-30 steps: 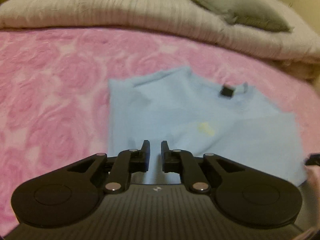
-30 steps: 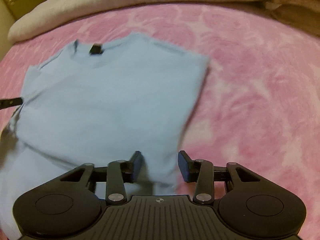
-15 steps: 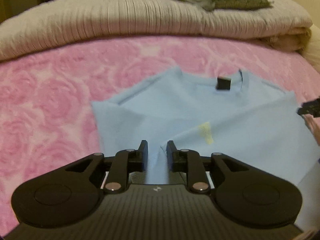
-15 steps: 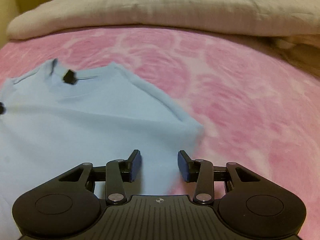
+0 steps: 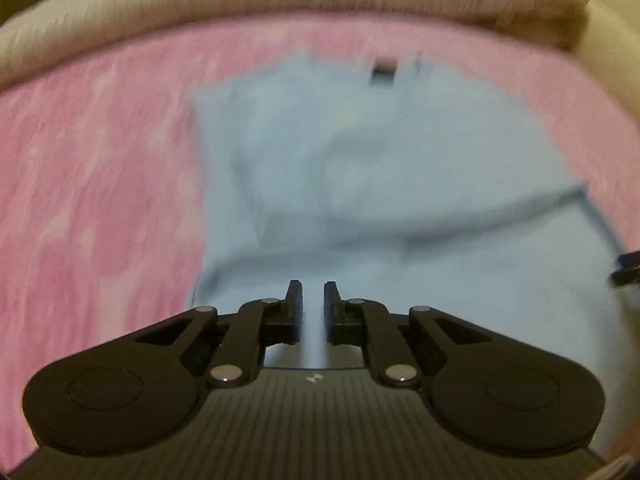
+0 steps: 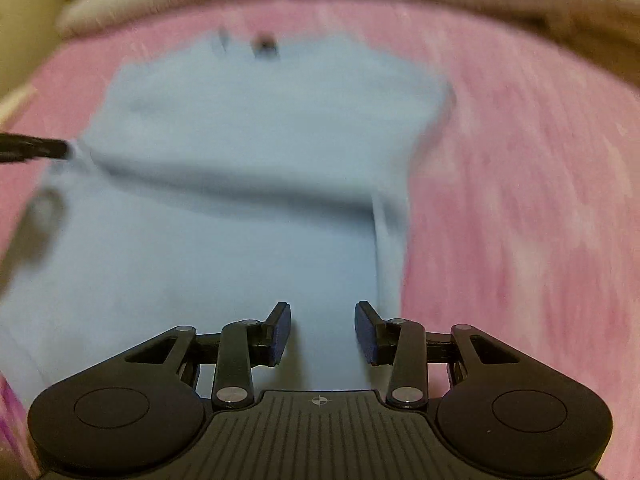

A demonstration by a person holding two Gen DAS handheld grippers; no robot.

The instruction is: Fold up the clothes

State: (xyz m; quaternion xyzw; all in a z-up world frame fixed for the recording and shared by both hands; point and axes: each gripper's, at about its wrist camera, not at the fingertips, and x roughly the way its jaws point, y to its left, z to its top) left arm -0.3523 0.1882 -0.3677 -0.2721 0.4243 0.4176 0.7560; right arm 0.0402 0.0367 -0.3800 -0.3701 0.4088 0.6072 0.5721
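A light blue T-shirt [image 5: 400,168] lies on the pink bed cover, partly folded, with a dark neck label [image 5: 383,69] at the far end. It also shows in the right wrist view [image 6: 248,152]. My left gripper [image 5: 312,300] has its jaws nearly closed on the shirt's near hem, with cloth running between them. My right gripper [image 6: 323,320] has its jaws apart over the shirt's near right edge; cloth lies between and below them. Both views are blurred by motion. The left gripper's tip shows at the left edge of the right wrist view [image 6: 32,150].
A pink rose-patterned bed cover [image 5: 100,200] spreads around the shirt. A rolled beige quilt [image 5: 200,4] lies along the far side, with a grey pillow on it. The right gripper's tip shows at the right edge of the left wrist view [image 5: 628,268].
Both grippers have moved forward and up over the shirt, lifting its near hem toward the collar. The views are now blurred. The jaw widths look unchanged.
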